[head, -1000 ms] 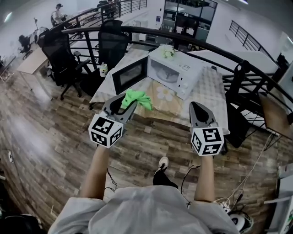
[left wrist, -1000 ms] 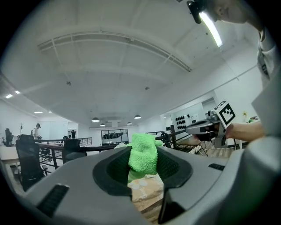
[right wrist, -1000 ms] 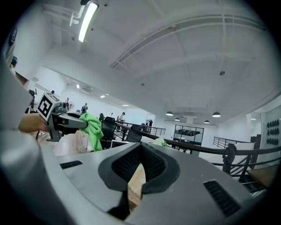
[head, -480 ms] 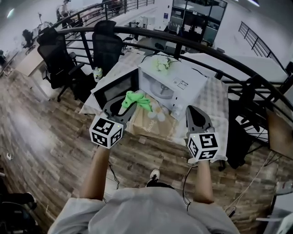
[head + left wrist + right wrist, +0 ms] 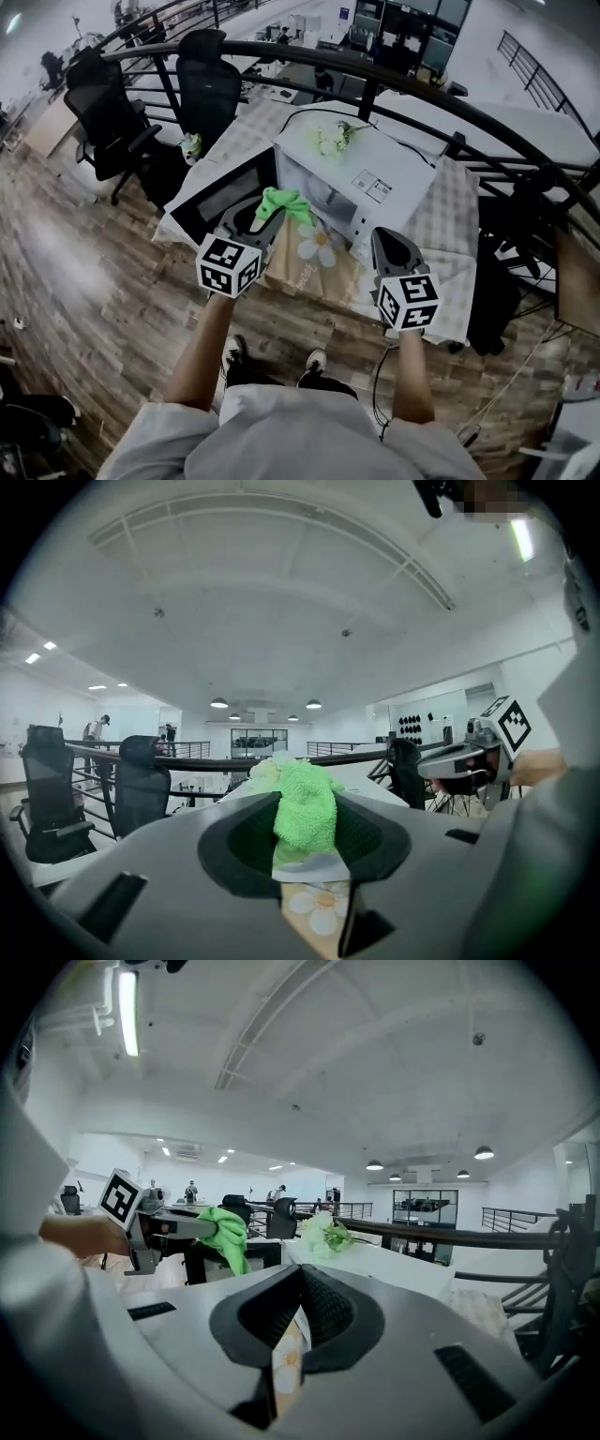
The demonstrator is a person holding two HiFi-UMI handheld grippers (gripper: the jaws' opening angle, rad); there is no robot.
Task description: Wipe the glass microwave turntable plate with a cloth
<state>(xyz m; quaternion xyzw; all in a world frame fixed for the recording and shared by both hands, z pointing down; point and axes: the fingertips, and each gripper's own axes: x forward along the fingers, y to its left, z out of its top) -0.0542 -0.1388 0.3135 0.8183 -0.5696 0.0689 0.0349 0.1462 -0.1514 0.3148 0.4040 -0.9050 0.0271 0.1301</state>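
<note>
So far: wiping had not begun.
Left gripper: jaws clamped the green cloth, before the open microwave.
Right gripper: jaws together, empty, beside the microwave's front.
Remaining: the whole wipe.

table | checkered cloth | carries: white microwave; daisy-print mat

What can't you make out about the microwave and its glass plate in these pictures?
- The glass turntable plate: in the head view, the green cloth held in the left gripper covers much of the microwave cavity, so the plate can't be told apart.
- The cavity: in the left gripper view, cloth and gripper body block it.
- The print on the top label: too small in the head view.
</note>
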